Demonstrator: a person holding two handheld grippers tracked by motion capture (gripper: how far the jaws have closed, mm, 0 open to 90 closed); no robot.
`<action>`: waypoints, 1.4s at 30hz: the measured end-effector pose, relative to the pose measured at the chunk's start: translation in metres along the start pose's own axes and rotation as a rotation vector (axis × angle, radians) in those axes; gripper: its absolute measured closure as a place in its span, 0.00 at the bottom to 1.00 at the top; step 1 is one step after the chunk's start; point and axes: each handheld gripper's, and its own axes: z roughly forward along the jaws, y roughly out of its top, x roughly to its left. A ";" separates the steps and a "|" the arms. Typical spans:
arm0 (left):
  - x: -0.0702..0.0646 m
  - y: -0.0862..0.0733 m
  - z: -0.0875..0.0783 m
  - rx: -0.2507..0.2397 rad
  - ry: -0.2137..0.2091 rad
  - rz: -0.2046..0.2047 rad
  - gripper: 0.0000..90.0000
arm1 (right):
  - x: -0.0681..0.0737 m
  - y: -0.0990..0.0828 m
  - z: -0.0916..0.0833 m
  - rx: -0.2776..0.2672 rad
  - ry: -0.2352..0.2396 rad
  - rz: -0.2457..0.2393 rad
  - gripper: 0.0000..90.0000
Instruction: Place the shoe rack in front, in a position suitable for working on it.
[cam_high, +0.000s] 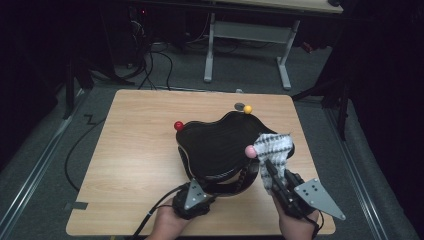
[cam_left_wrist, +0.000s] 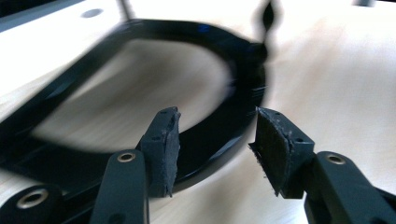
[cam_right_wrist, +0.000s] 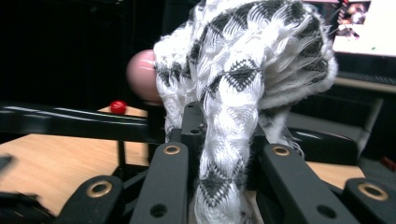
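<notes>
Two grippers at black rack (cam_high: 215, 150), right gripper (cam_high: 272, 172) jaws clamped on checked cloth (cam_high: 274, 150), left gripper (cam_left_wrist: 215, 144) jaws apart, pink ball (cam_high: 250, 151) beside cloth.

text: none legible | labels: none | brands: none | numbers: none | signs: none

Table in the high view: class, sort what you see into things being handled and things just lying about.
In hand: black-and-white cloth, right gripper, left gripper, black stand with its pink ball.
Lying about: grey disc, grey tape, floor cables.
</notes>
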 end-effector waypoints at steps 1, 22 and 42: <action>0.000 0.000 0.000 0.000 0.000 0.000 0.56 | 0.000 0.000 0.000 0.000 0.000 0.000 0.87; 0.139 0.000 0.051 0.076 0.264 -0.225 0.53 | -0.029 -0.007 -0.011 0.025 -0.069 0.042 0.87; 0.103 -0.023 -0.003 0.115 0.222 -0.234 0.82 | -0.011 -0.014 0.001 0.053 0.025 0.040 0.87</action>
